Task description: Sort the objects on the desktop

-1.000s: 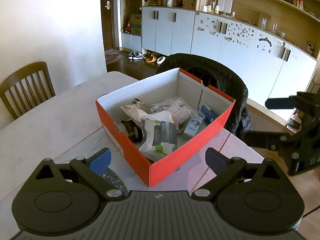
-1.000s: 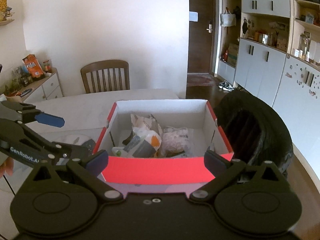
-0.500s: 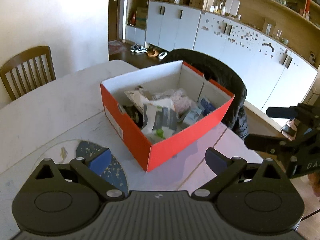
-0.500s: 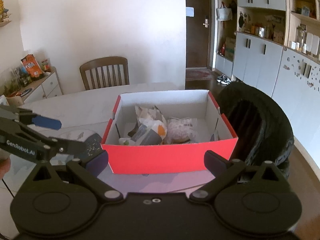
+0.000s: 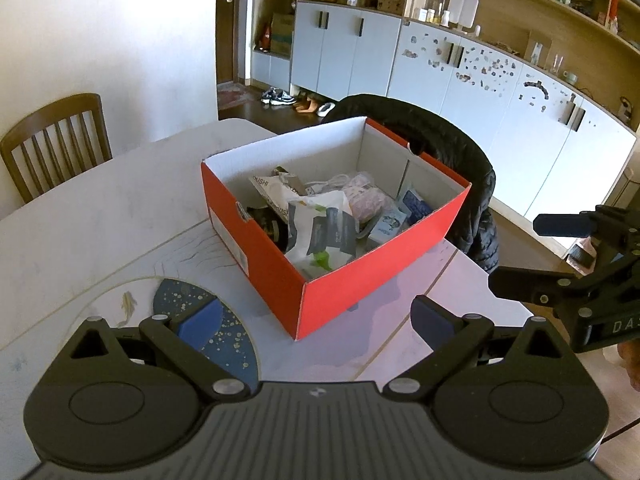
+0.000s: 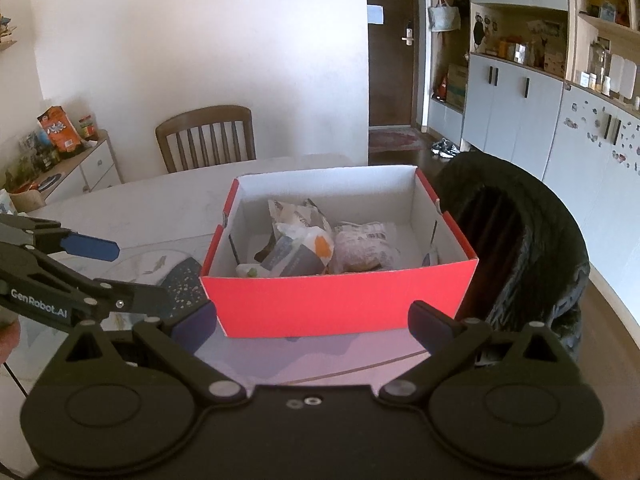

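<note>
Both claws hang wide and empty, held back from the load, which suggests the sorting is done or paused. The left gripper [image 5: 316, 322] hovers over the tabletop [image 5: 80, 216] above a dark speckled mat [image 5: 224, 328]; the right gripper [image 6: 312, 322] hangs off the tabletop's near edge. Beyond them the red box [image 6: 340, 300] stands near the tabletop's right edge, packets [image 5: 320, 232] piled inside. Only the left view shows a blue-patterned pouch [image 5: 416, 206] against the box's right wall; only the right view shows the sideboard [image 6: 84, 164] with an orange snack bag [image 6: 58, 128].
</note>
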A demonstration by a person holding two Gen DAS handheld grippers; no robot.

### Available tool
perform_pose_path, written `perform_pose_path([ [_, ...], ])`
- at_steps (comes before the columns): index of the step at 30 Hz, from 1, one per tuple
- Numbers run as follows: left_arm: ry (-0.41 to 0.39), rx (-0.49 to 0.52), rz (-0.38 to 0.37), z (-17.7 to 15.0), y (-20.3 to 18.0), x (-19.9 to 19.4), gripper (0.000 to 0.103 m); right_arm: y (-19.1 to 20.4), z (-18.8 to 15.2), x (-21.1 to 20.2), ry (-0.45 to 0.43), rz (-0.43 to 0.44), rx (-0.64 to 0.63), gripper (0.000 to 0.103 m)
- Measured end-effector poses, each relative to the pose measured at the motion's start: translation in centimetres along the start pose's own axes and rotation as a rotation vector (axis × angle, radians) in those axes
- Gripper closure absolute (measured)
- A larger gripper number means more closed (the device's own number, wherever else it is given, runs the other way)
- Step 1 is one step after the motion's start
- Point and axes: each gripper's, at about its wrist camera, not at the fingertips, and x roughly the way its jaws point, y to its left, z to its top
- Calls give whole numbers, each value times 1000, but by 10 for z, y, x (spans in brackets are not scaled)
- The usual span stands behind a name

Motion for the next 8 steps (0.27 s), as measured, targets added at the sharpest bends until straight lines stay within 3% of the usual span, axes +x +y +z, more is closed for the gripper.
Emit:
perform_pose_path([
  [8, -6, -10, 1, 1, 5, -3, 2, 0, 0, 2, 11, -2, 10, 1],
])
